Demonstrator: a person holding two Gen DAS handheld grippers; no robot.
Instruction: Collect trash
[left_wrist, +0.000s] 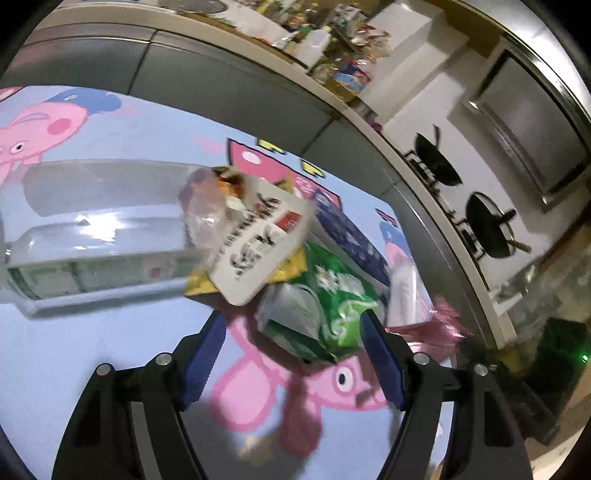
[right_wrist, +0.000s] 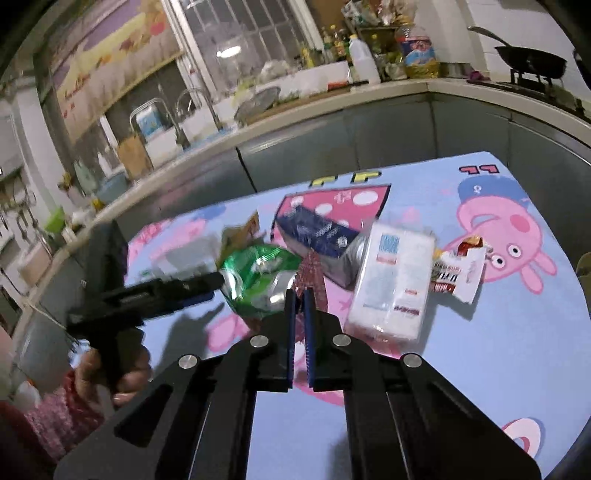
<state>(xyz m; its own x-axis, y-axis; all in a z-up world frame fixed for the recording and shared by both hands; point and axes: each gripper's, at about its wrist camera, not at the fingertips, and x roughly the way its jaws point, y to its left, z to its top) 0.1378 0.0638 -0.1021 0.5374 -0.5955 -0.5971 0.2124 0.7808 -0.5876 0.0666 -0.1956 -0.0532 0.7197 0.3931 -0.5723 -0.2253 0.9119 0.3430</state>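
A pile of trash lies on the cartoon-pig tablecloth (left_wrist: 92, 350). In the left wrist view my left gripper (left_wrist: 291, 328) is open, its blue fingers on either side of a green snack bag (left_wrist: 332, 295). Behind it lie a white printed wrapper (left_wrist: 258, 240), a dark blue box (left_wrist: 351, 236) and a clear plastic bottle (left_wrist: 99, 236). In the right wrist view my right gripper (right_wrist: 300, 295) is shut on a dark red foil wrapper (right_wrist: 312, 273). The green bag (right_wrist: 258, 277), the blue box (right_wrist: 317, 232), a white tissue pack (right_wrist: 395, 280) and a small printed wrapper (right_wrist: 458, 273) lie around it. The left gripper (right_wrist: 199, 284) reaches in from the left.
The table (right_wrist: 480, 369) stands next to grey kitchen cabinets (right_wrist: 369, 140) with a cluttered counter. Two black pans (left_wrist: 487, 225) sit on a stove at the right. A sink with taps (right_wrist: 184, 110) is at the back left.
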